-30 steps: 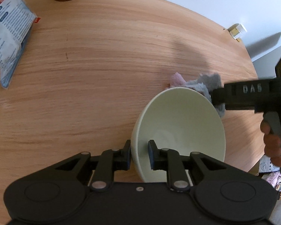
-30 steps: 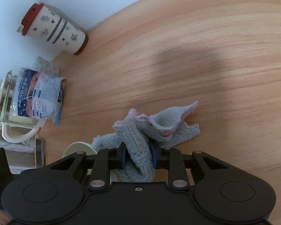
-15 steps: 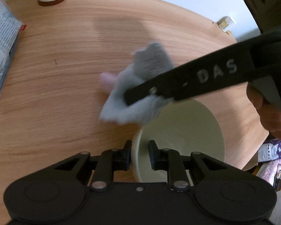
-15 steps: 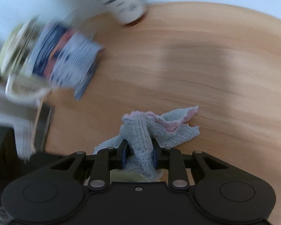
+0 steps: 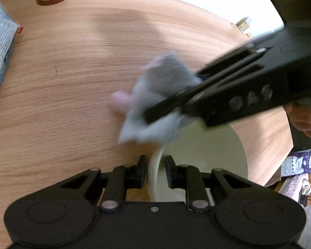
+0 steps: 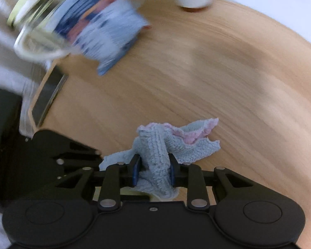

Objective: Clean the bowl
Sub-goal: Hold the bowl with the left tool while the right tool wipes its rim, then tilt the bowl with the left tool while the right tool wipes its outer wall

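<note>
My left gripper pinches the bowl rim, one finger inside, one outside, same as before. My right gripper, clamped on the grey-pink cloth, has swung further over the bowl since 0.5 s ago, cloth above its far rim on the table.

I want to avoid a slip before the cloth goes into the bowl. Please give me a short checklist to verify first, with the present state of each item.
1. Left gripper pinches the bowl rim: ok, one finger on each side of the wall.
2. Right gripper holds the cloth: ok, bunched between the fingers.
3. Cloth over the bowl opening: not ok, mostly above the far rim and table.
4. Bowl interior free of objects: ok.
5. Cloth touching the bowl: cannot tell, motion blur.
</note>
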The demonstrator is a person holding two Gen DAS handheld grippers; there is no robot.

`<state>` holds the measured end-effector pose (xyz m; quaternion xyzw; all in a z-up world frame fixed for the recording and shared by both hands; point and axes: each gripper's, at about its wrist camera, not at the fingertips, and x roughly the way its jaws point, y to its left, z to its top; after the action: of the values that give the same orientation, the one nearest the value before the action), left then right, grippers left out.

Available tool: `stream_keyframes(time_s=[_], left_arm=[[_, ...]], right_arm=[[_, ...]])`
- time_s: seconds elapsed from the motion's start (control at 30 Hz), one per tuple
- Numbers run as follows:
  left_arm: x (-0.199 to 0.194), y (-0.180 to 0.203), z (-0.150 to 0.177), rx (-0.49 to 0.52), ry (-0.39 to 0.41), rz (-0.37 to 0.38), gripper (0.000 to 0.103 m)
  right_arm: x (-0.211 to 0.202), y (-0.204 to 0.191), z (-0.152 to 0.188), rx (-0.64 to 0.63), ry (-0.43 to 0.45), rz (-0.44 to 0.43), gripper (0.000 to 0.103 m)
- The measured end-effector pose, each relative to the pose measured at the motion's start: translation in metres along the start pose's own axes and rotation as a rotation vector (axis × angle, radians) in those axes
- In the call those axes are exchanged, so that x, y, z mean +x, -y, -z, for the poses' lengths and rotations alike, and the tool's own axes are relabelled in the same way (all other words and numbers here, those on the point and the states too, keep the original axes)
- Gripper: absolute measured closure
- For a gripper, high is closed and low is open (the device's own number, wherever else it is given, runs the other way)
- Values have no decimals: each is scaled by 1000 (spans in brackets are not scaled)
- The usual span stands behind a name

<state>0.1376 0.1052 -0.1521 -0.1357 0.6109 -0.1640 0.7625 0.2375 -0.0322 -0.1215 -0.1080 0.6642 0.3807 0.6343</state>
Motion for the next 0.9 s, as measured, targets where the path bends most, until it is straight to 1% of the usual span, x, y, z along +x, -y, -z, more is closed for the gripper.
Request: stream_keyframes(time_s=[0.07, 0.17, 0.3, 0.37, 0.47, 0.67, 0.73, 0.8, 0.9], left_arm=[[-1, 0, -1, -3, -2, 3, 83], [-3, -1, -3, -7, -8, -1, 83], [-2, -4, -7, -18, -14, -3, 83], [-2, -6, -8, -28, -15, -4, 83], [-3, -8, -9, -36, -15, -7, 82], [2, -6, -4, -29, -8, -17, 82], [2, -5, -3, -29, -7, -20, 82], [2, -4, -3, -29, -7, -22, 81], [2, -3, -3, -33, -2, -31, 81]], right_arm=[[-10, 16, 11, 79, 30, -1, 72], [-23, 28, 33, 150, 71, -2, 72], [-36, 32, 58, 193, 114, 15, 73], [-44, 31, 73, 193, 151, 19, 73], [-51, 24, 90, 168, 178, 34, 73], [-53, 14, 112, 127, 178, 47, 73], [-53, 10, 118, 111, 185, 53, 76], [-51, 2, 125, 86, 169, 56, 76], [-48, -5, 133, 72, 158, 49, 79]])
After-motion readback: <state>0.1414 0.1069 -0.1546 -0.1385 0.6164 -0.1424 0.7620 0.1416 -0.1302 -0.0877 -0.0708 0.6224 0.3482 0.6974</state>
